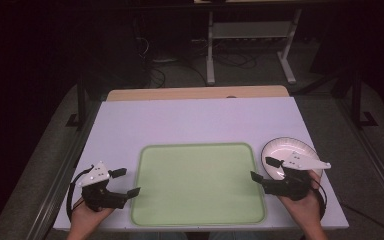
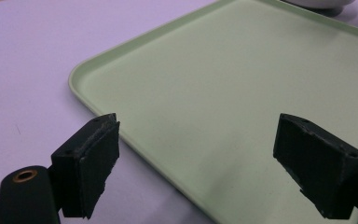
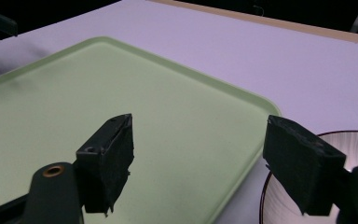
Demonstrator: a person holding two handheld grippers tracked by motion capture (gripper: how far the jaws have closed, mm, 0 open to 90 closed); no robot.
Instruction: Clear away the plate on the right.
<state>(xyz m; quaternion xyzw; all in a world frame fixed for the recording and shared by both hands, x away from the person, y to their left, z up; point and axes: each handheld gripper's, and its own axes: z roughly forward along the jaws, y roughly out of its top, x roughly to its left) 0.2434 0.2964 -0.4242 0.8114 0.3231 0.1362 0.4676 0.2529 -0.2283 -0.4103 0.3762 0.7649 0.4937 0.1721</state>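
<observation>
A pale green tray (image 1: 198,182) lies flat on the white table, with nothing on it. A white bowl (image 1: 287,151) with a dark rim sits just right of the tray. My left gripper (image 1: 125,182) hovers at the tray's left edge, open, with nothing between its jaws; the tray's corner (image 2: 81,74) lies ahead of it. My right gripper (image 1: 265,169) is open at the tray's right edge, between tray (image 3: 74,107) and bowl (image 3: 354,144). Its grey plate partly covers the bowl.
The white table top (image 1: 200,120) stretches bare behind the tray, with a wooden strip (image 1: 195,93) along its far edge. Beyond stand a desk frame (image 1: 250,45) and cables on a dark floor. Metal rails (image 1: 55,180) flank the table.
</observation>
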